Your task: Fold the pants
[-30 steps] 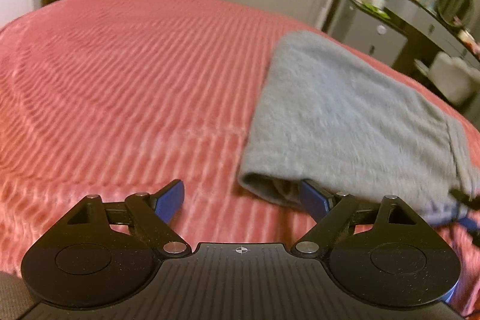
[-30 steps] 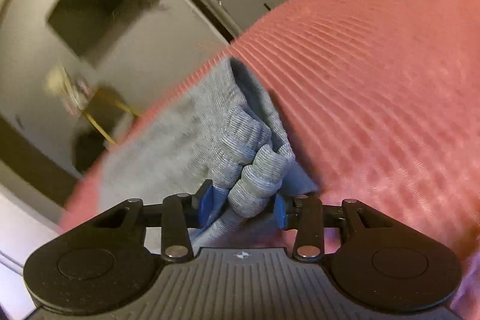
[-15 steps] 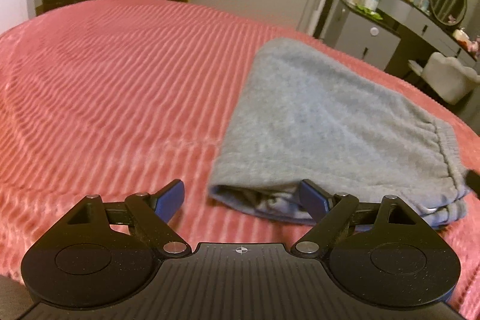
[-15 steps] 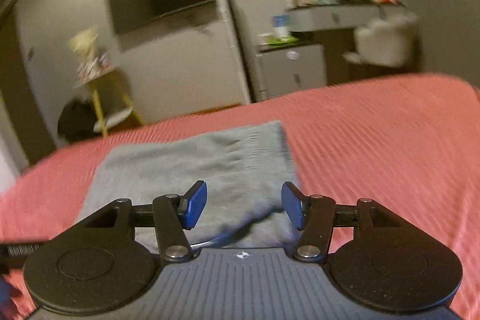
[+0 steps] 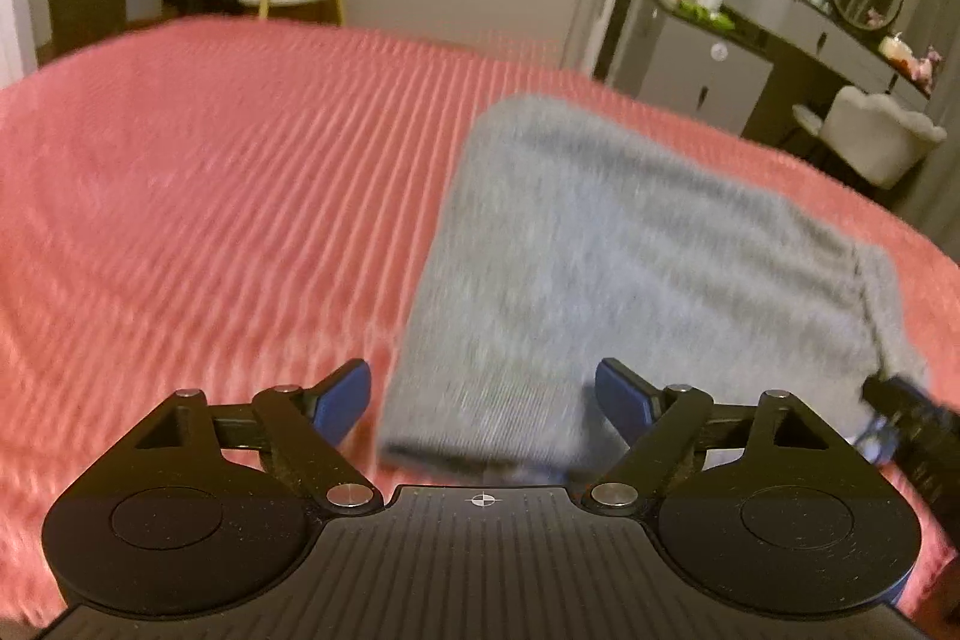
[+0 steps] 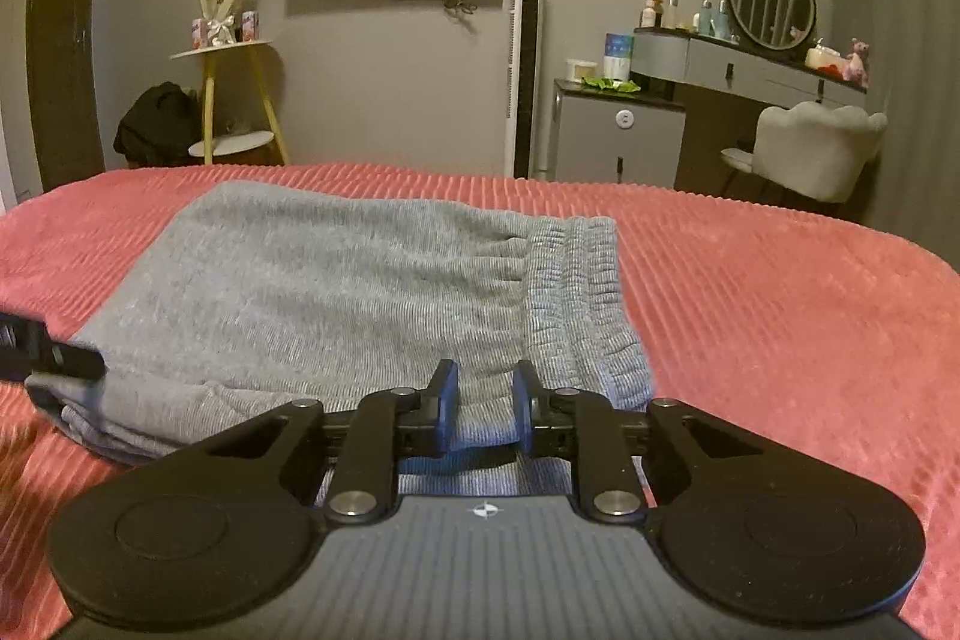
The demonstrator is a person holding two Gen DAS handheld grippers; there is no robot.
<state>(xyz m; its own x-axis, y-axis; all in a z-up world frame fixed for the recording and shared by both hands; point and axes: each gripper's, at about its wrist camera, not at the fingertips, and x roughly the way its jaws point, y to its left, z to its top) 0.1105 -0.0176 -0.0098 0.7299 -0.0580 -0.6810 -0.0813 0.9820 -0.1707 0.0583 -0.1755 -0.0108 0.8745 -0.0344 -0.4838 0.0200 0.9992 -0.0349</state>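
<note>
- Grey ribbed-knit folded pants [image 6: 336, 292] lie on the coral ribbed bedspread [image 5: 180, 220].
- Left gripper [image 5: 483, 400] gapes wide over their near edge.
- Right gripper [image 6: 483, 409] nearly closed, nothing visibly pinched.

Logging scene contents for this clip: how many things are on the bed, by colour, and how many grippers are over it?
Grey pants, folded, on the pink bedspread: 1
Pink items on the bed besides the bedspread: 0
Grippers: 2, left gripper and right gripper
Total: 3
</note>
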